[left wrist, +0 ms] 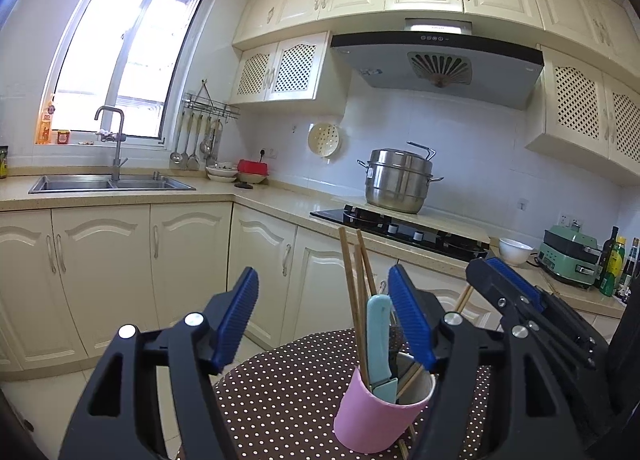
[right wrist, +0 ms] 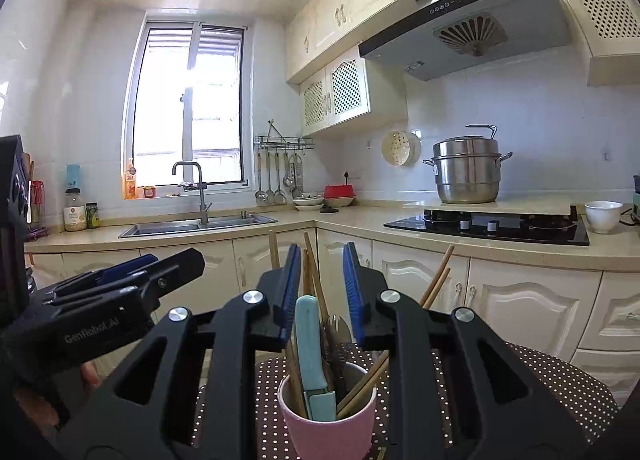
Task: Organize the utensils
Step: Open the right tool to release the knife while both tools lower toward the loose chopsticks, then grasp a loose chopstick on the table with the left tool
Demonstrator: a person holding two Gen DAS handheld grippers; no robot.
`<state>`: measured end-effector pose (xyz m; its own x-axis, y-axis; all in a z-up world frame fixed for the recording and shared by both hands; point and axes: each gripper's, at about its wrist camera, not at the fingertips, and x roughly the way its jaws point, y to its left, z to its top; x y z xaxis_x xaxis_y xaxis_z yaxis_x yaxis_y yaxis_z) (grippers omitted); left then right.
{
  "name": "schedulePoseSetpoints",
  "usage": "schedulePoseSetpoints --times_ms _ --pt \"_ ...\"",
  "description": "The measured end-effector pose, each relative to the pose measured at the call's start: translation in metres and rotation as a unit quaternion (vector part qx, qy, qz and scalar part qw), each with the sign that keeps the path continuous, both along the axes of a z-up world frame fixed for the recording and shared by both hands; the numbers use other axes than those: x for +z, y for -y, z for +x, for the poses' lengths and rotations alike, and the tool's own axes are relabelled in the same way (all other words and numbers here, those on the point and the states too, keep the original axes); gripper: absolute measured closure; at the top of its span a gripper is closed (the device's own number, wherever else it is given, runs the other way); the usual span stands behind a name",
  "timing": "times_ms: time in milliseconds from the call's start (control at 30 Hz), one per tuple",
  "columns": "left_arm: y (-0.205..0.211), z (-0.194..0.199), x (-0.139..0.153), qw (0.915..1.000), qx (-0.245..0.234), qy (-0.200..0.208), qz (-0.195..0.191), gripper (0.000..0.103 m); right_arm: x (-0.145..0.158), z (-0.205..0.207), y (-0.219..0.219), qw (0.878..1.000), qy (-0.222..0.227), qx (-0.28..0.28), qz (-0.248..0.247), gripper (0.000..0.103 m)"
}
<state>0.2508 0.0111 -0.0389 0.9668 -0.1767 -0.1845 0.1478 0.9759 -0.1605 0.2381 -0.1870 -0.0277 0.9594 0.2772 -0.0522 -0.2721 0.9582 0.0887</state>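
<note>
Kitchen backdrop; left gripper reads "GenRobot.AI".

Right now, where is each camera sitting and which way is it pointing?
Left wrist: on the left gripper, facing the pink cup and the stove wall; its open fingers and the right gripper show.
Right wrist: on the right gripper, above the pink cup, facing the sink; its open fingers and the left gripper show.
Shared: cup, blue knife, steamer pot.
</note>
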Motion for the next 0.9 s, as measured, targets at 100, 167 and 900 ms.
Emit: schedulePoseSetpoints --times_ms 100,167,900 --pt "0.004 -0.013 0.004 1.0 -0.005 -0.002 0.004 0.036 0.002 -0.014 0.004 1.0 -0.005 -0.007 -0.002 0.073" --pt "0.009 -0.022 0.003 0.9997 -0.014 -0.015 0.009 0.035 0.001 -0.025 0.008 1.0 -0.013 -0.013 -0.003 0.072" --pt "0.072 -0.011 -0.127 0.9152 -0.122 -0.383 0.032 0.032 -0.084 -0.079 0.076 0.971 -0.226 -0.082 -0.012 0.044"
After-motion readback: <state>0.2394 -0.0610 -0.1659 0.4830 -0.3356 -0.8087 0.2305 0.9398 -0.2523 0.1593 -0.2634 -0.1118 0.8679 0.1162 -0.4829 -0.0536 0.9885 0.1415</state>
